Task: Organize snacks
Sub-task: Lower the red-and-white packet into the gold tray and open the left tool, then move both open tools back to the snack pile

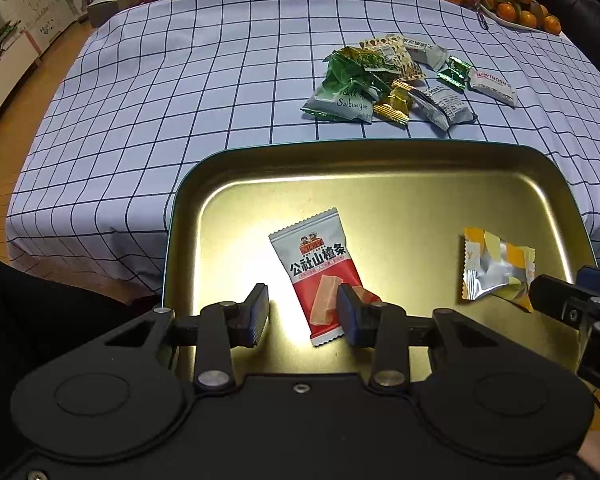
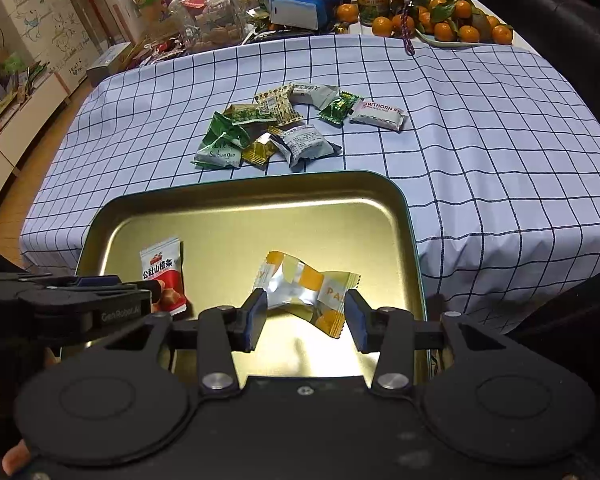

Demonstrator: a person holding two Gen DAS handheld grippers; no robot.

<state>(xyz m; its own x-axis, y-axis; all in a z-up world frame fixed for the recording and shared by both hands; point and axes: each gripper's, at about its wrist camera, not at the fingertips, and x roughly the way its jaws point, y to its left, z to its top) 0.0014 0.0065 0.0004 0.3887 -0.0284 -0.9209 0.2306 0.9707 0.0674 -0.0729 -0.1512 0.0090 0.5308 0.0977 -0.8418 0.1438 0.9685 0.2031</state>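
Snacks: left gripper (image 1: 303, 314) spread over red packet (image 1: 320, 272), right gripper (image 2: 306, 320) seemingly loose around yellow packet (image 2: 306, 288).

A table under a blue checked cloth (image 2: 480, 152) carries a gold tray (image 2: 260, 192) at its near edge. Just beyond the tray lies a loose heap of wrapped snacks (image 2: 284, 128). Along the far edge stand a plate of oranges (image 2: 452, 28), jars (image 2: 208, 16) and boxes.

Dim, warm room; glare on the gold tray (image 1: 380, 168); sharp focus, edges fisheye-bent.
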